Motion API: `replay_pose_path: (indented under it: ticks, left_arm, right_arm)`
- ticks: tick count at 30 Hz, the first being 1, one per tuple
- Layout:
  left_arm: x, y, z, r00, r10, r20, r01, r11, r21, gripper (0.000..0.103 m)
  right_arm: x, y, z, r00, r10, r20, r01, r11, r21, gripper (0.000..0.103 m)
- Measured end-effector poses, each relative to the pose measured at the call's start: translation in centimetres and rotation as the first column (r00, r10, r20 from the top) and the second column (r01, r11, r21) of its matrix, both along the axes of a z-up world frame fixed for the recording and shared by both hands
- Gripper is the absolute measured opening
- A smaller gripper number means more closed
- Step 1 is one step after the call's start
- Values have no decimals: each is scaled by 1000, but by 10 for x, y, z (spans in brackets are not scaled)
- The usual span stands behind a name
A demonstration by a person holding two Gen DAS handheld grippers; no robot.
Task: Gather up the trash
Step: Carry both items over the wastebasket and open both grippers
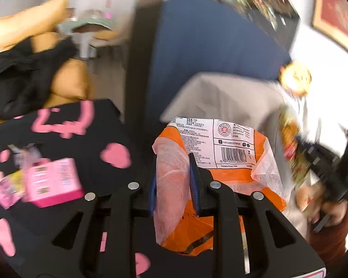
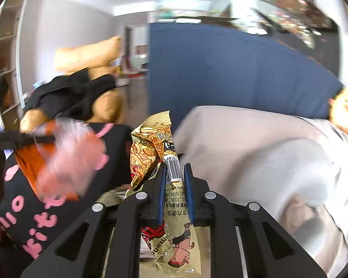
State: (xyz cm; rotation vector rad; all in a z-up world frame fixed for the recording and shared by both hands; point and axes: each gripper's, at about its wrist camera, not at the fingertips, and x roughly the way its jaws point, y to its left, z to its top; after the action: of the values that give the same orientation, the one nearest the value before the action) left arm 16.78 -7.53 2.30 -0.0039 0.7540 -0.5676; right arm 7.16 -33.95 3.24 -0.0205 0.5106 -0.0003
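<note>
Left gripper (image 1: 174,180) up close: jaws pinched together on an orange wrapper (image 1: 220,153) w/ a pinkish translucent film folded over it, barcode label facing the cam. Wrapper's lifted, hanging free, touching nothing below as far as I can tell.

Right gripper (image 2: 175,183): blue pads clamped tight on a gold noodle packet (image 2: 155,143), crumpled, top sticking up past the fingertips, tail dangling under the jaws. Also off any surface.

So both grippers loaded, two bits of trash in hand. Judging by that, pickup's partly done, drop-off isn't. No bin or bag visible in either view, so can't say where these go.

Just left of the left gripper, low down: black cloth w/ pink print (image 1: 65,143) covering what's prob a desk, and on it a pink box (image 1: 52,181) plus a small crumpled pink-yellow pack (image 1: 5,188) beside it. Those look like leftovers to collect, though blur makes it hard to be sure.

Ahead and right of both grippers: grey sheet (image 2: 255,153), nothing obvious lying on it. Beyond that a blue panel (image 2: 220,69). Far left, tan cushions (image 1: 27,25) w/ black clothing (image 1: 23,76) draped over.

Guess: roughly halfway, at least two items left.
</note>
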Motion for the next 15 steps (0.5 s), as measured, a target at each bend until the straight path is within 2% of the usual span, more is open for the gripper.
replay_pose_path:
  ticks: [4,7,13,15]
  left_arm:
    - [11,-54,-44,995,-74,-69,79,993,85,22]
    - [20,-80,-76,990,-85,-115,99,987,125,22]
    - [30,-98,-105,991,-70,-116,92,976,198,22]
    - [27,-99,-110,991,-84,-108,105,974,200,24]
  right_arm:
    - [-9,-26,0,999,-35,25,34,999,36,16]
    - [-7,-32,-8,999,-30,31,28,998,53,16]
    - [2,-34,-24,1000,1,11,-2,996,85,16]
    - [8,-34,-28,1000,7,3,-7,994,105,16]
